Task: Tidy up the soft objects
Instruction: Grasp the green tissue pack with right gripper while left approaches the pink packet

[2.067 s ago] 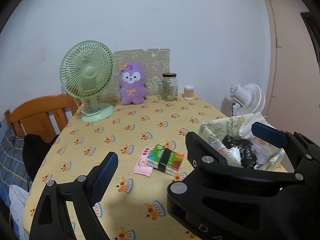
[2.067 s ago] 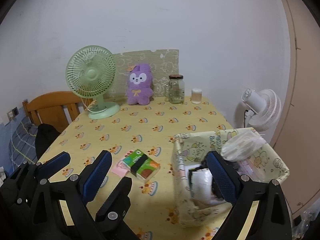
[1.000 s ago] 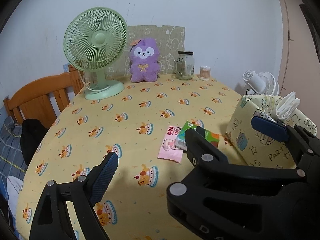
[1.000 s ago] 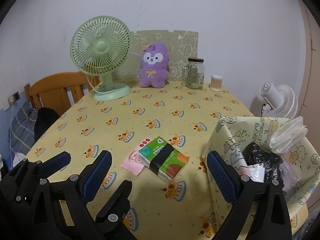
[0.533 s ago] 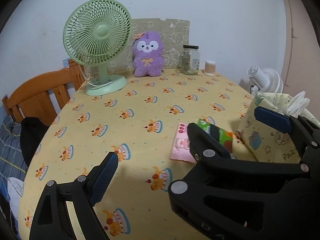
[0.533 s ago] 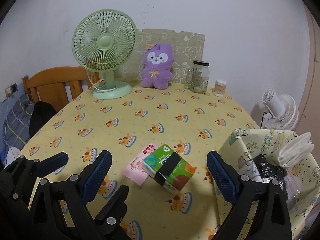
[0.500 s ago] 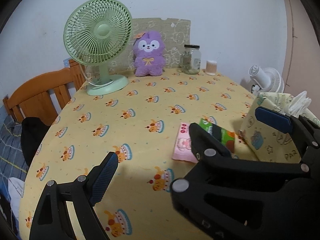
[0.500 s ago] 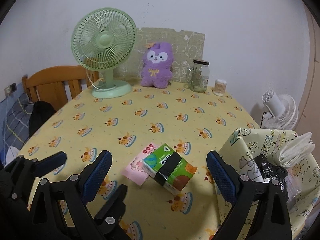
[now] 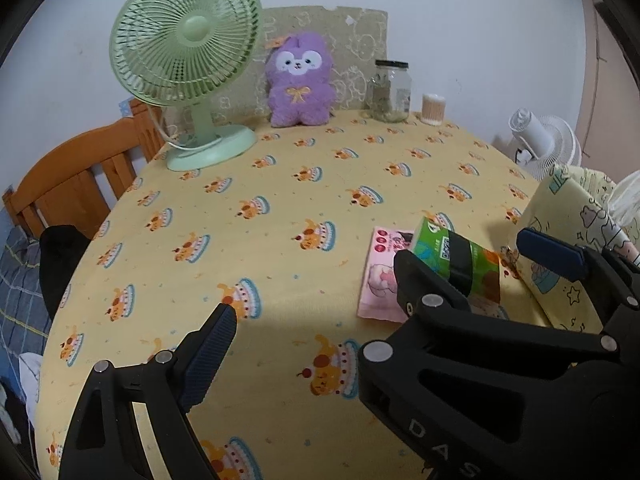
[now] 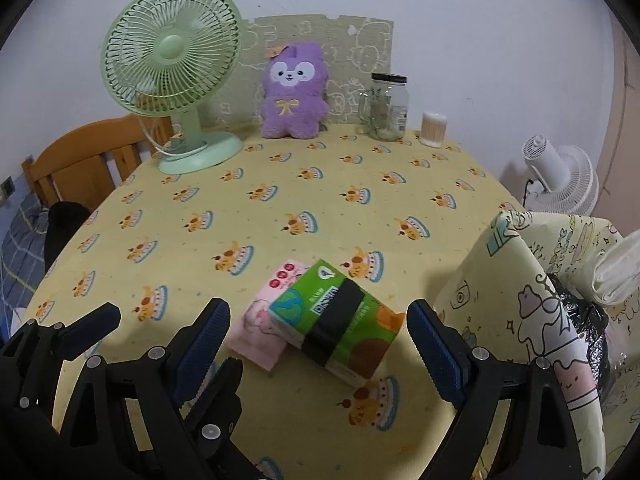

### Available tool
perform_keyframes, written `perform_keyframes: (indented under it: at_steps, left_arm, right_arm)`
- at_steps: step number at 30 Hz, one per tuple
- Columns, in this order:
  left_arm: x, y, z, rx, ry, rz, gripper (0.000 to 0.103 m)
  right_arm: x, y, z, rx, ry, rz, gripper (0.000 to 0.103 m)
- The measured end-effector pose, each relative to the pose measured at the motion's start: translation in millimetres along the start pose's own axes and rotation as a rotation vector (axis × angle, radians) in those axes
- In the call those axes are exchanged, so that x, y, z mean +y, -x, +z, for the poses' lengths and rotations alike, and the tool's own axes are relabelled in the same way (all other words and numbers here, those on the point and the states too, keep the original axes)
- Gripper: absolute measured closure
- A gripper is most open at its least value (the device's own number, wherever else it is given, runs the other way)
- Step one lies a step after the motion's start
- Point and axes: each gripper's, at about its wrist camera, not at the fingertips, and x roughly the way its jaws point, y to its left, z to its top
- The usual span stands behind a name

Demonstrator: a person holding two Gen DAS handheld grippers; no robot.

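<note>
A green tissue pack (image 10: 340, 320) with a black band lies on the yellow tablecloth, partly on top of a flat pink tissue pack (image 10: 262, 320). My right gripper (image 10: 318, 320) hovers just before the green pack. Its jaws are closing, the pack lies in line between them, and the pads do not touch it. In the left wrist view the green pack (image 9: 456, 260) and pink pack (image 9: 384, 272) sit behind the right gripper (image 9: 468, 252). The left gripper (image 9: 320, 328) is open over bare cloth, with its right finger hidden. A purple plush (image 10: 294, 92) sits at the back.
A soft yellow printed basket (image 10: 520, 280) with black bags and white plastic stands at the right table edge. At the back are a green desk fan (image 10: 172, 64), a glass jar (image 10: 386, 106) and a swab tub (image 10: 432, 128). A wooden chair (image 10: 80, 160) stands to the left.
Both grippers have moved forward and down toward the two tissue packs, which now look larger and nearer. The right jaws have narrowed slightly. Nothing on the table moved.
</note>
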Motion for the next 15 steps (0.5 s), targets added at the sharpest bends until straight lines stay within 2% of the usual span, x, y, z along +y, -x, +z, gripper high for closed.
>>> perform_keyframes:
  at_steps: [8,10,13,14,15]
  left_arm:
    - [-1,-16,0,0.078,-0.008,-0.003,0.013]
    - [-2,-20,0,0.098,-0.015,0.0,0.015]
    - [-3,-24,2,0.111,-0.028,-0.034,0.015]
    - [-4,-24,3,0.108,-0.036,-0.029,0.015]
    - [-5,-24,5,0.105,-0.045,-0.023,0.015]
  right_arm:
    - [-3,-16,-2,0.064,-0.005,0.029,0.011]
    - [-4,-25,-3,0.107,-0.018,0.046,0.011]
    - [-6,-28,-4,0.111,-0.031,0.06,0.012]
    - [-5,-28,-4,0.109,-0.035,0.062,0.013]
    - [-6,-29,-4,0.106,-0.041,0.057,0.021]
